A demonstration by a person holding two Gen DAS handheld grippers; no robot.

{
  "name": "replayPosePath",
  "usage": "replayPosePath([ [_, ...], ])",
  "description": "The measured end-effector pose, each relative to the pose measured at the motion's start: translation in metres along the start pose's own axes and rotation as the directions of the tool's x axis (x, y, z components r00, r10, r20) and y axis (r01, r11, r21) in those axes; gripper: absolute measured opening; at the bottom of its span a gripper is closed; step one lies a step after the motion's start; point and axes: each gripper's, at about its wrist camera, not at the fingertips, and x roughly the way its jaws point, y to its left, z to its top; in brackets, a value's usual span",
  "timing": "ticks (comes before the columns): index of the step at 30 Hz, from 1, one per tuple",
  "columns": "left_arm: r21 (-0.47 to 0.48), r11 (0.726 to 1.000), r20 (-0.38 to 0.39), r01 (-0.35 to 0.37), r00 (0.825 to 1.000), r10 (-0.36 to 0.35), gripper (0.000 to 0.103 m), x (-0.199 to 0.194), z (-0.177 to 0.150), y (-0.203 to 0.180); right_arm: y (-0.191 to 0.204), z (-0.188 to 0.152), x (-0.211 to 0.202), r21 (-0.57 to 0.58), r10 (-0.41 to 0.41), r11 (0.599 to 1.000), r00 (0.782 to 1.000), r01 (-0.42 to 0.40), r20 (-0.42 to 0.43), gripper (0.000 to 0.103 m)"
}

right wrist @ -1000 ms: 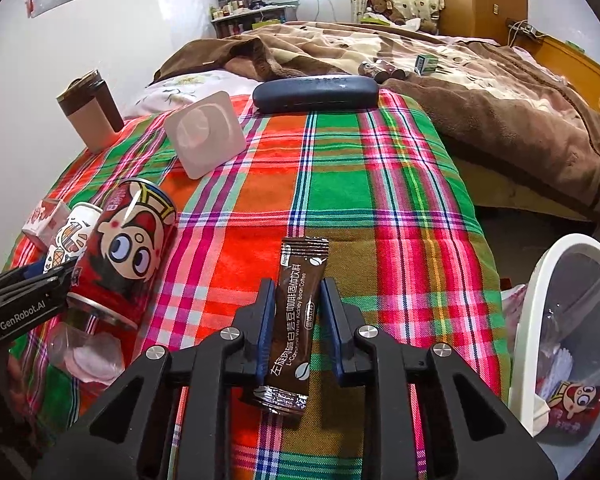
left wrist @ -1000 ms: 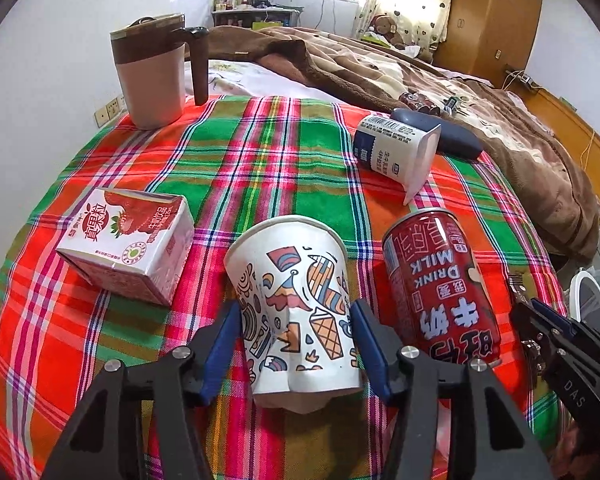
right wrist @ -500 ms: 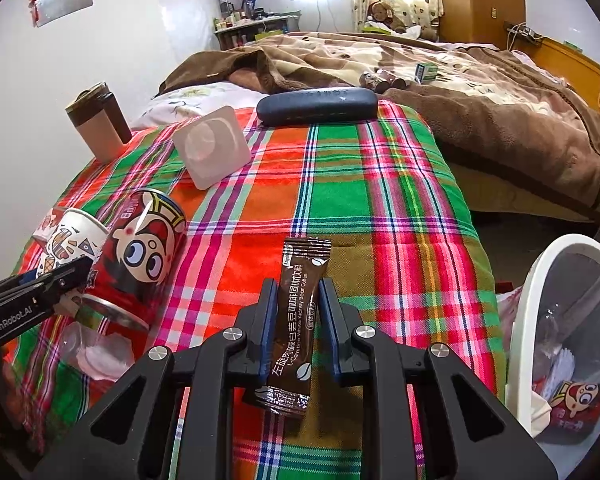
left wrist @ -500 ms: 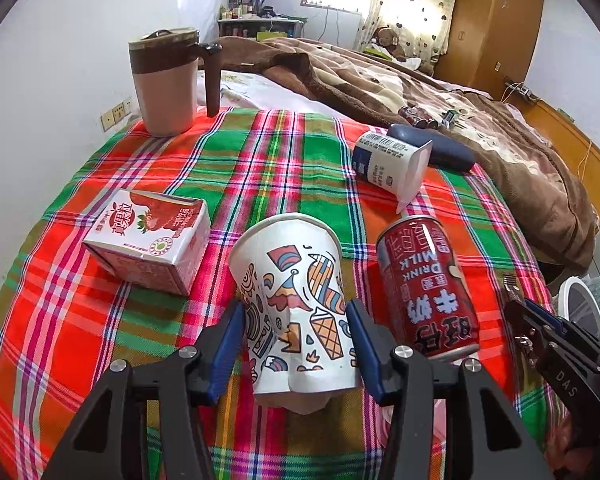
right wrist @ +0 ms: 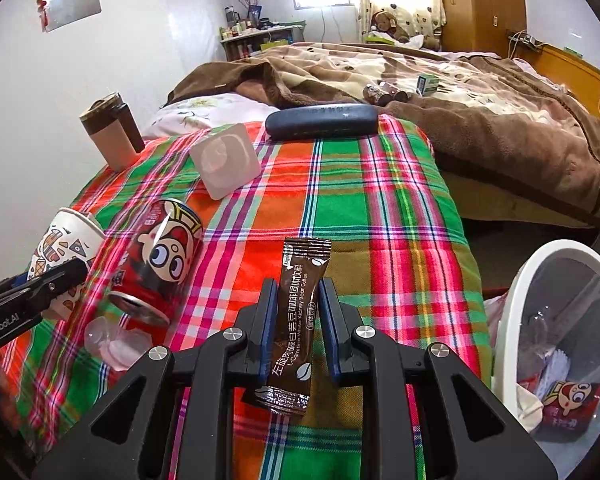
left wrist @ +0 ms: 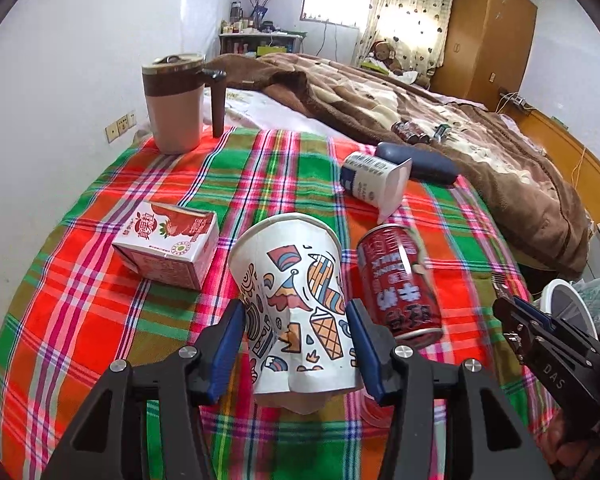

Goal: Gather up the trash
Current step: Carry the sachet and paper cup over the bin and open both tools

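Observation:
My left gripper is shut on a white paper cup printed with ice-cream cones. The cup's wall is dented between the blue pads, and it hangs mouth forward just above the plaid tablecloth. My right gripper is shut on a brown coffee sachet, held upright over the table's near right part. Beside the cup lies a red milk can on its side. A strawberry milk carton and a tipped white yogurt cup also lie on the cloth.
A white-rimmed trash bin with a clear bag stands off the table's right edge, with a red can and paper inside. A brown lidded mug stands at the far left, a dark glasses case at the far edge. A crushed clear plastic piece lies near the can. A bed lies behind.
The left gripper has risen and drawn back with the paper cup, so more of the table shows. The right gripper and its sachet have hardly moved.

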Motion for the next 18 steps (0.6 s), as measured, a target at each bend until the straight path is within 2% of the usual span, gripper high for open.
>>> replayPosePath([
  [8, 0.037, 0.999, 0.038, 0.014, 0.999, -0.015, 0.052, -0.028, -0.003, -0.021, -0.008, 0.0, -0.02, 0.004, 0.01, 1.0, 0.999, -0.01, 0.035, 0.021],
  [18, 0.105, 0.992, 0.077, 0.067, 0.994, -0.075, 0.052, -0.059, -0.012, -0.068, -0.033, -0.005, -0.052, 0.029, 0.001, 1.0, 0.996, -0.004, 0.094, 0.021],
])
